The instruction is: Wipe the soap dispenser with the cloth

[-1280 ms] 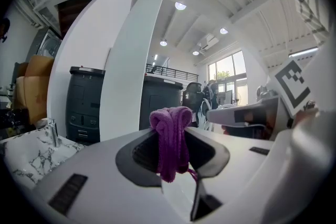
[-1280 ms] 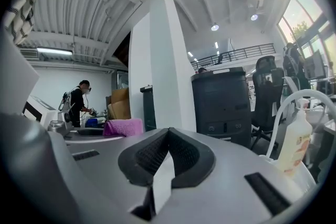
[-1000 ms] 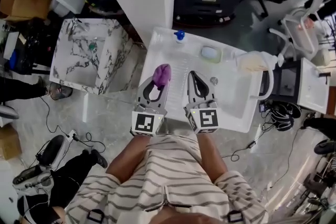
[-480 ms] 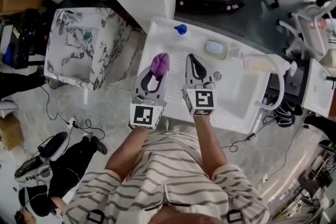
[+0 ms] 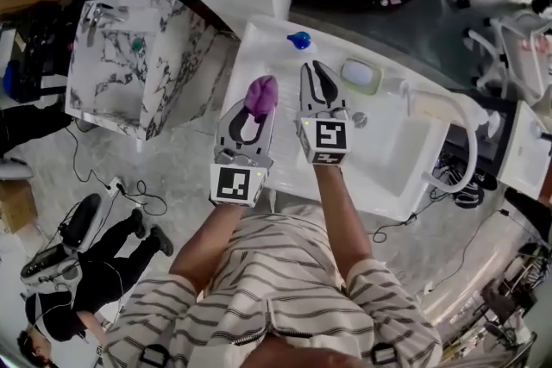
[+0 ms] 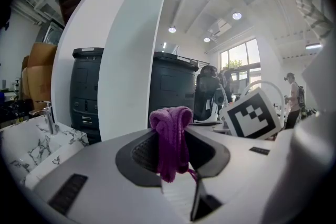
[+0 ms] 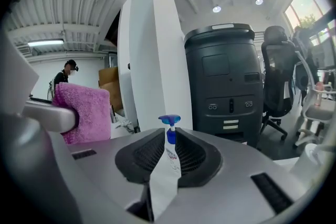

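Green soap dish (image 5: 360,75) sits right of soap dispenser (image 5: 299,40)

one purple cloth (image 5: 261,92). one soap dispenser (image 5: 299,40) with a single blue pump head. one soap dish (image 5: 360,75). one round metal drain (image 5: 360,120). one white surface (image 5: 267,65). one marble basin (image 5: 177,73), with one metal tap (image 5: 102,12). one white arched spout (image 5: 466,129). two people in the head view: one in a striped shirt (image 5: 285,289), one in black (image 5: 60,306). two dark cabinets in the left gripper view, the left cabinet (image 6: 86,94) and the right cabinet (image 6: 170,89).
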The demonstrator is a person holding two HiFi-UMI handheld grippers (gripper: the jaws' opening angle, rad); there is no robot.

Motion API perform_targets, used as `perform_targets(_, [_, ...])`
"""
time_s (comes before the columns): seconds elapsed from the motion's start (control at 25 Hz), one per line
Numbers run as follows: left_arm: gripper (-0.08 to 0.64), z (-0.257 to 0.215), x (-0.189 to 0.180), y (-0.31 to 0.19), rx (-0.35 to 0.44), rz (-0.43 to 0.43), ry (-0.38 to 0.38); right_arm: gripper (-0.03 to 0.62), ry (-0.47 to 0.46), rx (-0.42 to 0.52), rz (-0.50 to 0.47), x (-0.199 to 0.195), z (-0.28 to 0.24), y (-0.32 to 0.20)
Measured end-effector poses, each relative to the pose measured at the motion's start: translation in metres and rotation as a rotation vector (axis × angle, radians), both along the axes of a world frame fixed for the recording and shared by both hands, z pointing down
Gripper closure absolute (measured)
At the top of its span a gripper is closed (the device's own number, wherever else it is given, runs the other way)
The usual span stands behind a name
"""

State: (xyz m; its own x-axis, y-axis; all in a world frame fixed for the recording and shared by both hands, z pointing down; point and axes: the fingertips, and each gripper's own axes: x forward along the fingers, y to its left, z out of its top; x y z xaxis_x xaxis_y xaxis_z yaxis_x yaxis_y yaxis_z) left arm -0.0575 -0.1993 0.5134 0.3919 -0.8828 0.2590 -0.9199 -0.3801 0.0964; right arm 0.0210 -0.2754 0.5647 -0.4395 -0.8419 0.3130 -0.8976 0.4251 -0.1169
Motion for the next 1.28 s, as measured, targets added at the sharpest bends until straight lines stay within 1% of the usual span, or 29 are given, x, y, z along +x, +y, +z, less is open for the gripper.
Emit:
perform_targets(0.24, [0.442,0.006,-0.002,-0.006,0.010,-0.018,-0.004,0.483,0.021,-0.004,-0.004,-0.006,0.016,-0.023])
perform_targets(0.44, [0.442,0.010,-0.005,-0.010,0.000,-0.040,0.008,0.436,0.052,-0.007,-0.016,-0.012,0.027,-0.034])
perform_targets(0.68, [0.442,0.017,-0.009,-0.013,-0.005,-0.048,0.004,0.431,0.078,0.002,-0.018,-0.018,0.032,-0.047])
perform_targets(0.84, [0.442,0.018,-0.010,-0.013,-0.009,-0.056,0.001,0.440,0.090,0.010,-0.004,-0.022,0.031,-0.051])
perform_targets(1.0, [0.442,0.020,-0.016,-0.013,-0.010,-0.065,-0.005,0.457,0.118,0.000,0.051,-0.022,0.039,-0.055])
perform_targets(1.12, [0.442,0.020,-0.020,-0.012,-0.010,-0.074,-0.010,0.466,0.141,0.016,0.101,-0.022,0.039,-0.055])
perform_targets(1.2, [0.442,0.019,-0.023,-0.011,-0.011,-0.075,-0.014,0.472,0.139,0.023,0.115,-0.022,0.038,-0.055])
perform_targets(1.28, [0.442,0.019,-0.024,-0.010,-0.011,-0.076,-0.013,0.462,0.121,0.016,0.112,-0.021,0.038,-0.056])
